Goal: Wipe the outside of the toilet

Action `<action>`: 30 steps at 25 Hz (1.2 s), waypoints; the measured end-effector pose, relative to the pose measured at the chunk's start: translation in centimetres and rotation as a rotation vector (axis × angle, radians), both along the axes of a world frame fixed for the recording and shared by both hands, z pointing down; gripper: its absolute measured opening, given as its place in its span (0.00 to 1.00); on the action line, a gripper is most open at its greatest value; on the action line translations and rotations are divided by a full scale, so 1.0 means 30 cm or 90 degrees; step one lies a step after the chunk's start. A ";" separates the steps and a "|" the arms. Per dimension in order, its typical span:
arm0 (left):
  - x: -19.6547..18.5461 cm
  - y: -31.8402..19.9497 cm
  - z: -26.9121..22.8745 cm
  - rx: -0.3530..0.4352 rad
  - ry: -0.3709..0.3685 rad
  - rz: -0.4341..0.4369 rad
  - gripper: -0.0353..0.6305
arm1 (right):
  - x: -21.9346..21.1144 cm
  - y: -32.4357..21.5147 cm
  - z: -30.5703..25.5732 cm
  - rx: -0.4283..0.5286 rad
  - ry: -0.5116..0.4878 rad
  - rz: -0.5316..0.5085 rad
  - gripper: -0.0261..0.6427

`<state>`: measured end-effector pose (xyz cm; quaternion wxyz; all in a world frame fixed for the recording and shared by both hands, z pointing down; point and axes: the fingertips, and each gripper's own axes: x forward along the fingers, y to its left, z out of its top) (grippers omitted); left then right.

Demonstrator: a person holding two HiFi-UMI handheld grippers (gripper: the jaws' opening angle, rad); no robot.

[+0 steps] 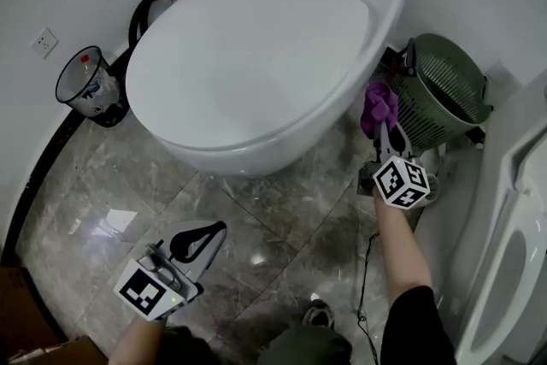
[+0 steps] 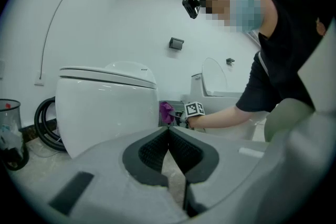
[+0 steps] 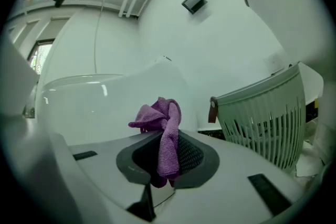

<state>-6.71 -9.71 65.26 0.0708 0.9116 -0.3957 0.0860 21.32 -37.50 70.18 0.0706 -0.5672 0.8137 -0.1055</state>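
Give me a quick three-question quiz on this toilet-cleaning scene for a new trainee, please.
1. Which colour is the cloth in the right hand-held gripper? A purple, B yellow, C white.
2. True or false: the left hand-held gripper holds a sponge.
3. Fill in: in the head view, right of the toilet stands a green ____.
Key: 1 A; 2 false, it is shut and empty; 3 basket.
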 end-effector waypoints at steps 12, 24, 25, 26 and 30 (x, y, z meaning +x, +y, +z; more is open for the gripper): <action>-0.086 -0.014 -0.054 0.043 0.017 -0.029 0.06 | -0.531 0.628 0.143 -0.012 -0.038 -0.240 0.11; -0.107 0.013 -0.057 0.045 0.013 -0.024 0.06 | -0.781 0.662 0.301 -0.076 -0.046 -0.308 0.11; -0.104 0.011 -0.053 0.042 0.012 -0.023 0.06 | -0.770 0.643 0.315 -0.084 -0.047 -0.296 0.11; -0.102 0.010 -0.049 0.040 0.012 -0.023 0.06 | -0.753 0.624 0.327 -0.091 -0.044 -0.284 0.11; -0.098 0.002 -0.042 0.034 0.014 -0.030 0.06 | -0.653 0.535 0.354 -0.095 -0.019 -0.240 0.11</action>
